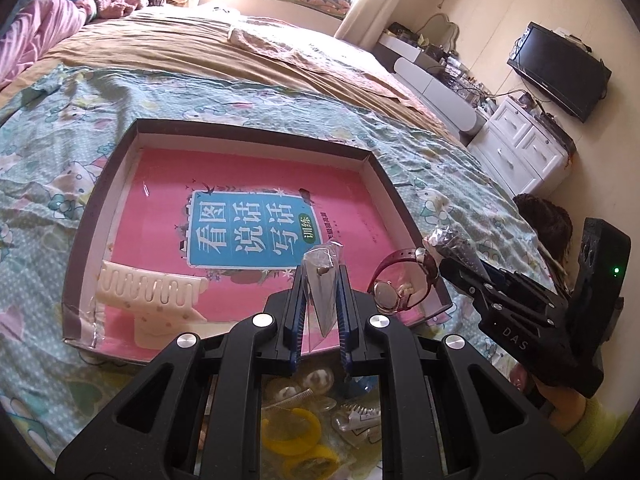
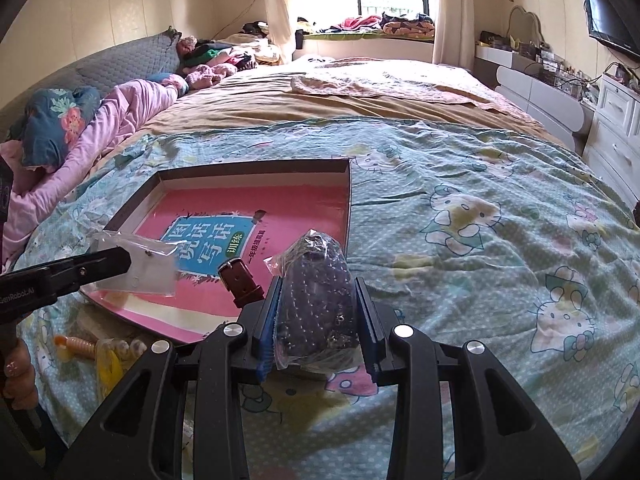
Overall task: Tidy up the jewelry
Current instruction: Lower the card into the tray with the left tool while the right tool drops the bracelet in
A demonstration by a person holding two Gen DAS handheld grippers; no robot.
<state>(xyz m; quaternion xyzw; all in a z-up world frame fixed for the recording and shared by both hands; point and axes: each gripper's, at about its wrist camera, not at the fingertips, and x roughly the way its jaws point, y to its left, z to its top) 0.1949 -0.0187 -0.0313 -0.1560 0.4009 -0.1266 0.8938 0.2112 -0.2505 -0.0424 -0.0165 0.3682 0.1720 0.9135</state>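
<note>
My left gripper (image 1: 322, 278) is shut on a small clear bag (image 1: 324, 292) with a tiny trinket inside, held over the near edge of a shallow dark box (image 1: 256, 130). A pink book (image 1: 248, 184) lines the box. A white hair clip (image 1: 152, 296) lies in its near left corner, and a maroon-strapped watch (image 1: 400, 284) is at its near right corner. My right gripper (image 2: 318, 284) is shut on a clear bag of dark beads (image 2: 316, 280), just right of the box (image 2: 256, 168) and beside the watch strap (image 2: 240, 284). The left gripper (image 2: 128, 258) and its bag (image 2: 140, 268) show at left.
The box lies on a bed with a teal cartoon-cat quilt (image 2: 480, 220). Loose yellow rings (image 1: 292, 428) and several small clear bags lie on the quilt under my left gripper. An orange ridged piece (image 2: 76, 346) lies near the person's hand. White drawers (image 1: 520, 148) stand to the right.
</note>
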